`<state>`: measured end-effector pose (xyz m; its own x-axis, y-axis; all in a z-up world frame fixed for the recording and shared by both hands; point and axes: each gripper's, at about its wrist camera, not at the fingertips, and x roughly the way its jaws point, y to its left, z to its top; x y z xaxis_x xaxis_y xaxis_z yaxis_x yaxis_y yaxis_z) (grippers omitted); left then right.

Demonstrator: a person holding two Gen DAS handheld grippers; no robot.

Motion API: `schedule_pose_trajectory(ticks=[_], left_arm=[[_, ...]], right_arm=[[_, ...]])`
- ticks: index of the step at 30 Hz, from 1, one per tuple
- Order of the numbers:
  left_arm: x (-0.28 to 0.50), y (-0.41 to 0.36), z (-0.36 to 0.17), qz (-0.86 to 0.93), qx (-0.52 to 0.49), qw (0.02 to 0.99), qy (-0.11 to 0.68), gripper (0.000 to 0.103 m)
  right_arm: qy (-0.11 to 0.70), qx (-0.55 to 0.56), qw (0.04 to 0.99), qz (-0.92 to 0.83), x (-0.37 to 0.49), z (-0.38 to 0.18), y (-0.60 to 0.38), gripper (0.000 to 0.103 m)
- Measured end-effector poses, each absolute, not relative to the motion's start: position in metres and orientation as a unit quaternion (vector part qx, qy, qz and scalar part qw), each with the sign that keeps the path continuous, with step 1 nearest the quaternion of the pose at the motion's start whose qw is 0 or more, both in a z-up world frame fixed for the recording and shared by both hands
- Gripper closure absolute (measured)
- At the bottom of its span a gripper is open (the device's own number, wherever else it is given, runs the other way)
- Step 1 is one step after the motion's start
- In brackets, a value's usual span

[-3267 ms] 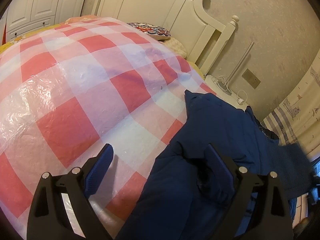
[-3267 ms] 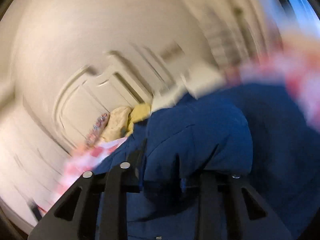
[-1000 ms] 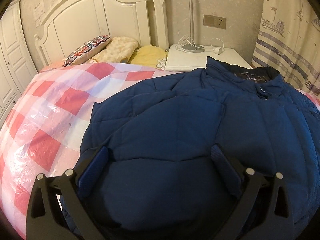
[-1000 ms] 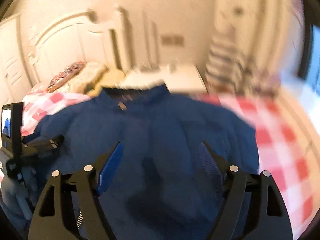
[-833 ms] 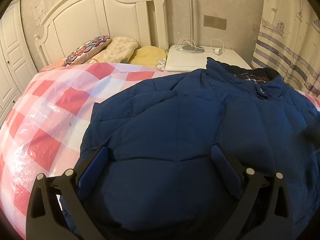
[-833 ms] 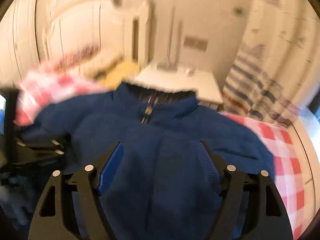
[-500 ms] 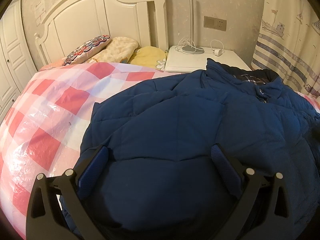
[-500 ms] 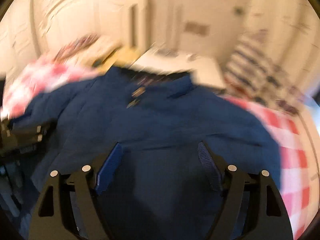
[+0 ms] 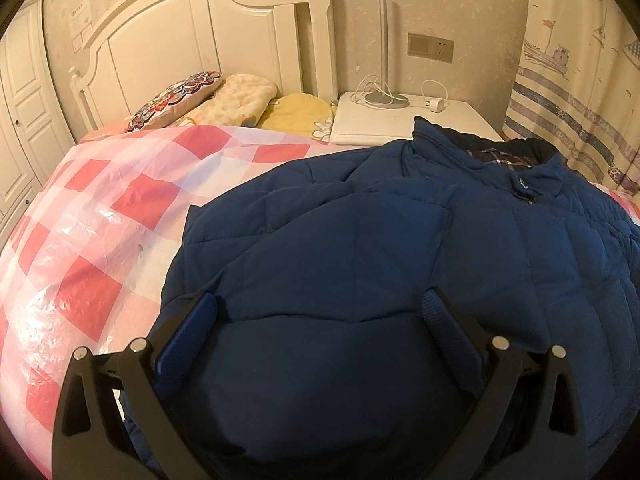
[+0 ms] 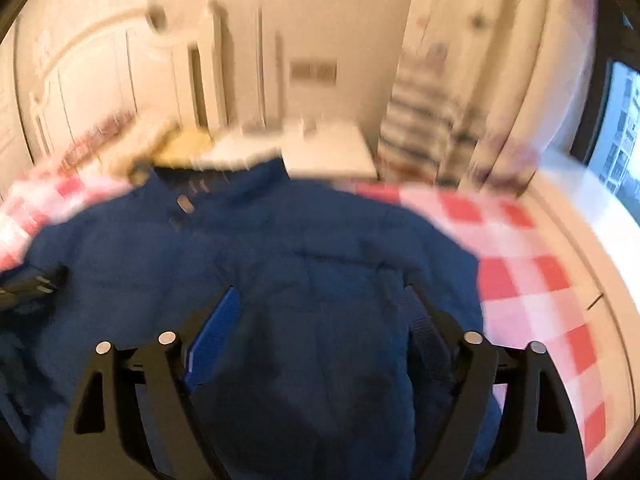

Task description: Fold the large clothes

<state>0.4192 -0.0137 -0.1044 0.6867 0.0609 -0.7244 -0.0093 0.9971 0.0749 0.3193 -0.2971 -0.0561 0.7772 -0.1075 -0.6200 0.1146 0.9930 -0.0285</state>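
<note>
A wide stretch of checked bedcover is seen bare to the left of the jacket, running back to the pillows under the headboard. The jacket's left edge is laid well in from the bed's left side; its collar is set at the far end, close to the nightstand. On the right, in the blurred right-wrist view, more bare cover is shown between the jacket and the bed's right edge, with a curtain and window ledge beyond.

The left tongs are spread wide over the near part of the jacket, with padded fabric bulging up between the two pads; nothing is clamped, and contact with the cloth cannot be told. The right tongs are likewise held wide apart above the jacket's right half, gripping nothing. The left tongs are glimpsed at the left edge of that view.
</note>
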Motion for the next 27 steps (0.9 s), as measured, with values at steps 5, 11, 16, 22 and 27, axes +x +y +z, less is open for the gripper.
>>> schedule_pose_trajectory(ticks=[5, 11, 16, 22, 27], left_arm=[[0.419, -0.014, -0.104, 0.019, 0.032, 0.918, 0.394, 0.002], [0.42, -0.013, -0.105, 0.019, 0.031, 0.918, 0.395, 0.002], [0.419, -0.012, -0.105, 0.017, 0.029, 0.917, 0.397, 0.002], [0.358, -0.024, -0.066, -0.049, -0.001, 0.925, 0.376, 0.002], [0.317, -0.075, -0.095, -0.067, 0.132, 0.911, 0.385, 0.002]], right_arm=[[0.4, -0.074, 0.913, -0.029, 0.333, -0.107, -0.266, 0.015], [0.411, -0.058, 0.909, -0.027, 0.335, -0.11, -0.272, 0.013], [0.409, -0.053, 0.911, -0.023, 0.334, -0.108, -0.27, 0.012], [0.384, -0.014, 0.923, 0.003, 0.288, -0.068, -0.266, 0.012], [0.434, -0.107, 0.894, 0.026, 0.263, -0.096, -0.226, 0.012]])
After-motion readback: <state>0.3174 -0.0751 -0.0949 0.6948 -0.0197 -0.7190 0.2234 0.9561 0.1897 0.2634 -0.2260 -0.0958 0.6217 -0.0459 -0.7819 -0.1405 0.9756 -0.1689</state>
